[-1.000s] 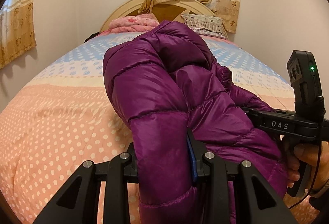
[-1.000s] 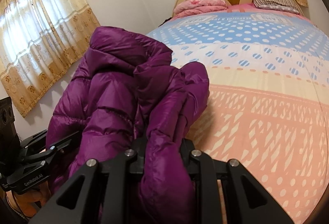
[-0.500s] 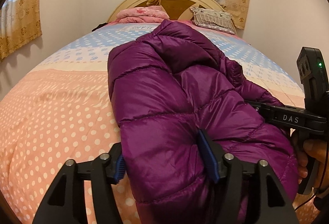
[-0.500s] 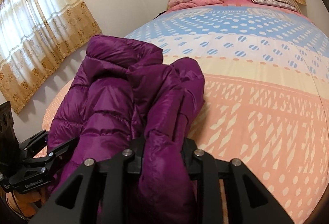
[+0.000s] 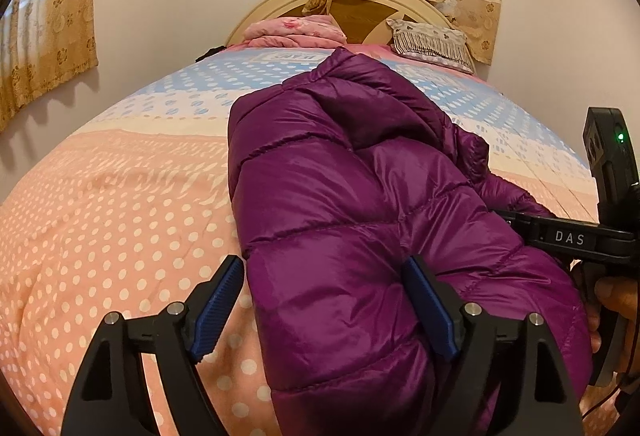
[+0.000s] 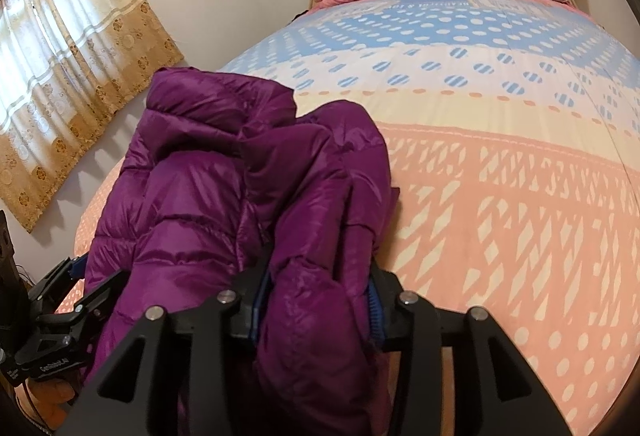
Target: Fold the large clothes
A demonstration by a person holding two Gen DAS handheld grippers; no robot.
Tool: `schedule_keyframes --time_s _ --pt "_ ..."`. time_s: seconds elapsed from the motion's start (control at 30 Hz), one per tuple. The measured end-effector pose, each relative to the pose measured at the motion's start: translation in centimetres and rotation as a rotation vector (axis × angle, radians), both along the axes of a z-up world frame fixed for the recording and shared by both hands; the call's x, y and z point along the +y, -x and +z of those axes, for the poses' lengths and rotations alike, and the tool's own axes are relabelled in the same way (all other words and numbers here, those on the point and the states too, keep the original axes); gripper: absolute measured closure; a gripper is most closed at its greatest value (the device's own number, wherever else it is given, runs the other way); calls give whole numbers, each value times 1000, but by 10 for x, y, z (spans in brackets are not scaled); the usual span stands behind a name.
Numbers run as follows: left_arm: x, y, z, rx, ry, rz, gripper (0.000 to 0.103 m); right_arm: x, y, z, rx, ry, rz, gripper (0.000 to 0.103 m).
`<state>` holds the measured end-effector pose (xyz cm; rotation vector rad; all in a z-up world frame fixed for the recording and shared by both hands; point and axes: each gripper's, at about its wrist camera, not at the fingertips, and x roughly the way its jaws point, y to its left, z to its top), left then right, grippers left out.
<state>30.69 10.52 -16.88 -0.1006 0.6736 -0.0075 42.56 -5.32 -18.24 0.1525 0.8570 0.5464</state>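
Nearest the left wrist camera, the left tool [image 5: 322, 310] stands wide: its jaws have just been opening, the left pad clear of the purple down jacket [image 5: 360, 220], the right pad against or just beside the fabric, which lies between the jaws but is not pinched. On the right wrist view, the right tool [image 6: 316, 306] has also just been opening; a bunched fold of the jacket sits between its blue pads, which look close against it. Whether they press I cannot tell for certain; the fabric reads as slack, so I judge it released.

Step in hand, by my reading: letting go after laying the folded bundle down. The jacket rests in a thick, puffy heap on the bed [image 5: 120, 220], near its foot.

Next move likely calls for both tools to back straight out without snagging the slippery shell, then flatten or square the heap; down fill may spring the fold open.

Surface: soft quilt, peach with white dots, then cream and blue bands farther off. Beyond: pink folded bedding [image 5: 294, 32], a fringed pillow [image 5: 430, 42], rounded headboard [image 5: 276, 2], and patterned curtains [image 5: 48, 36].
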Motion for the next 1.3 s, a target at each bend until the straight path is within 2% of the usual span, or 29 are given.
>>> schedule_keyframes --time_s 0.27,0.4,0.47,0.6,0.7,0.8,1.0,1.1,1.3 --pt "-2 2 1 -3 -5 15 20 0 -1 1 -2 33 -5 53" --pt "-2 4 0 -12 2 22 20 -2 -3 0 5 55 -28 43" --pt "-2 4 0 -14 6 27 20 -3 -2 0 4 58 -35 42" --pt "-2 12 11 -11 -11 73 20 -6 9 15 -46 80 -65 40" --pt "-3 28 34 -47 -41 98 20 -13 28 39 -118 114 -124 31" --pt "-3 52 63 -113 -50 108 20 -19 53 66 -169 123 -143 31" --pt "-5 106 123 -223 -44 144 20 -22 124 123 -301 110 -140 19" --pt "-11 127 147 -283 -37 128 20 -20 152 146 -362 94 -120 16" --pt "-20 146 164 -342 -56 120 20 -9 175 165 -432 83 -99 15"
